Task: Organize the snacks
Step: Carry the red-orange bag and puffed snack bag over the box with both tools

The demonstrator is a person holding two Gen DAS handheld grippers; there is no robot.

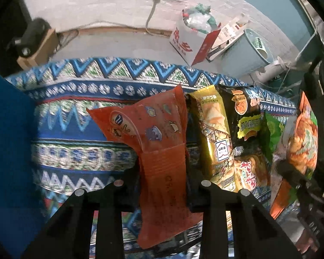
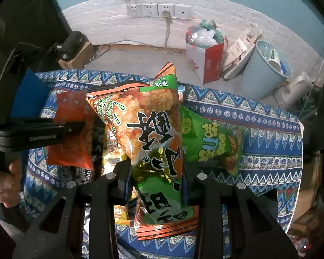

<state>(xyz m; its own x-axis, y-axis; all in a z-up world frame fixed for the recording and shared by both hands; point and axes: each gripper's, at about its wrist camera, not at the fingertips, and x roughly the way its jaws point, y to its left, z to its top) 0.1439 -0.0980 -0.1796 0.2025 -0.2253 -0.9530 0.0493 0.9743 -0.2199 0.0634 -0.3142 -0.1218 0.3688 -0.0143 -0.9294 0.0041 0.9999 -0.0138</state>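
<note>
Orange packet (image 1: 159,151) clamped in left jaws; right jaws grip the green-orange snack bag (image 2: 153,142)

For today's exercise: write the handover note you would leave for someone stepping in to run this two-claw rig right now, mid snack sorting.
Left claw: shut on the orange-red flat packet, held above the patterned cloth.
Right claw: shut on the big orange and green puffed snack bag, also lifted.
On the cloth: a yellow packet, a black packet and a small green bag, lying close together in a loose pile.
Done: two packets picked up. No sorted group is visible yet.
Left: set both held packets down in their places, then sort the remaining ones.
</note>
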